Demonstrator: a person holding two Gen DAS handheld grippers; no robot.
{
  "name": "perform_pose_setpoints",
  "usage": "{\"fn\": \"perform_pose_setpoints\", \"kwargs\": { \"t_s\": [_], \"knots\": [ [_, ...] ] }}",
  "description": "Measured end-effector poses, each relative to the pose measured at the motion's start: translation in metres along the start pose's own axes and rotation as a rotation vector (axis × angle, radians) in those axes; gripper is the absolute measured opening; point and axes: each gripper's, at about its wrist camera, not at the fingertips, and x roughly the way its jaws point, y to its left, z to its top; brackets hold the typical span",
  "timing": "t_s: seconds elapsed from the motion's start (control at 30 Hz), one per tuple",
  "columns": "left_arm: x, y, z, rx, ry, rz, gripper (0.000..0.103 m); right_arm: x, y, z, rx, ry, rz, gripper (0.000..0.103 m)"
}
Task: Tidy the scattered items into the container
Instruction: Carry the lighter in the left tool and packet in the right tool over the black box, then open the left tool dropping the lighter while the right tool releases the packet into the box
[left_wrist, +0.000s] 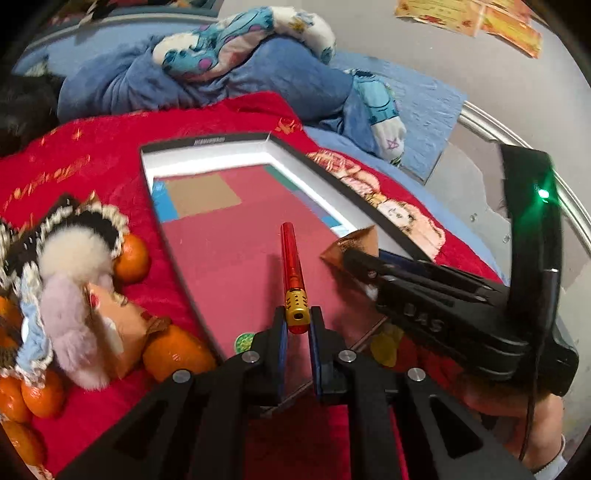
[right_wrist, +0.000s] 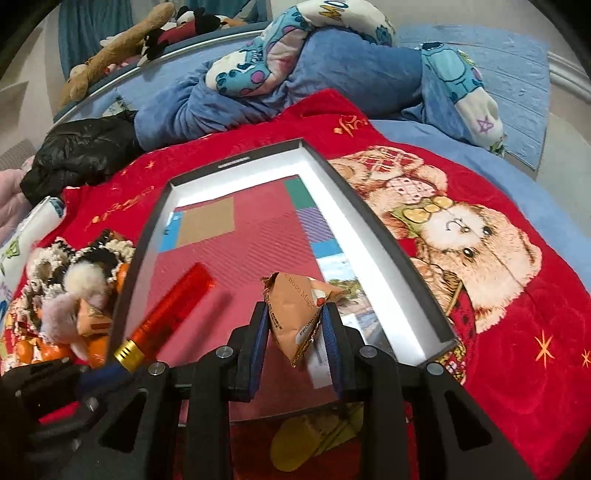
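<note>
- Bedding fills the background: a red bear-print blanket (right_wrist: 480, 258) lies over a blue bed, and the shallow box (right_wrist: 388, 236) that serves as your container sits on it mid-frame, its red-lined floor nearly bare.
- Your left gripper (left_wrist: 297, 325) is clamped on the gold end of a red pen (left_wrist: 291, 266), which juts out over the box floor without touching it as far as I can tell.
- Your right gripper (right_wrist: 295, 325) pinches a tan snack packet (right_wrist: 295, 310) at the lower right of the box, above the lining.
- Risk: the pen is held only by its tip, so it could swing or slip, and once released it may roll on the lining toward a wall.
- Risk: both grippers crowd the same near corner, just beside each other; releasing together could knock one item with the other gripper.
- Risk: the soft blanket lets the box tilt if you press on its rim.
- Still outside, lower left in the left wrist view: oranges (left_wrist: 133, 258), a fluffy crocheted toy (left_wrist: 70, 280) and another tan packet (left_wrist: 122, 314), piled against the box wall.
- A yellow item (right_wrist: 306, 435) lies by the near edge under your right gripper.
</note>
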Motion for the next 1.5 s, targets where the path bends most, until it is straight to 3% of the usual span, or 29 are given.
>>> {"fn": "perform_pose_setpoints", "kwargs": {
  "t_s": [0.13,0.77,0.83,0.87,1.0,1.07,1.2,1.23,1.5],
  "knots": [
    [0.001,-0.005,-0.001,0.007,0.001,-0.034,0.011,0.000,0.002,0.001,-0.018,0.004,0.005,0.029],
    [0.016,-0.024,-0.005,0.075,-0.010,0.079,0.013,0.007,0.007,-0.003,-0.038,-0.027,0.010,0.030],
    [0.015,-0.023,-0.005,0.084,-0.026,0.078,0.022,0.007,0.007,-0.004,-0.036,-0.036,0.025,0.033],
    [0.015,-0.024,-0.005,0.095,-0.035,0.081,0.036,0.006,0.007,-0.004,-0.037,-0.040,0.034,0.035],
    [0.010,-0.027,-0.005,0.122,-0.067,0.082,0.059,-0.003,0.008,-0.006,-0.032,-0.083,0.048,0.068],
    [0.006,-0.027,-0.004,0.119,-0.086,0.089,0.083,-0.006,0.004,-0.005,-0.003,-0.095,0.041,0.074],
    [-0.001,-0.025,-0.002,0.105,-0.128,0.090,0.099,-0.017,-0.009,-0.005,0.068,-0.139,0.069,0.103],
    [-0.004,-0.025,-0.002,0.107,-0.148,0.102,0.103,-0.022,-0.011,-0.005,0.077,-0.152,0.052,0.103],
    [-0.011,-0.015,0.001,0.061,-0.170,0.125,0.103,-0.037,-0.024,-0.008,0.140,-0.196,0.008,0.103]
  ]
}}
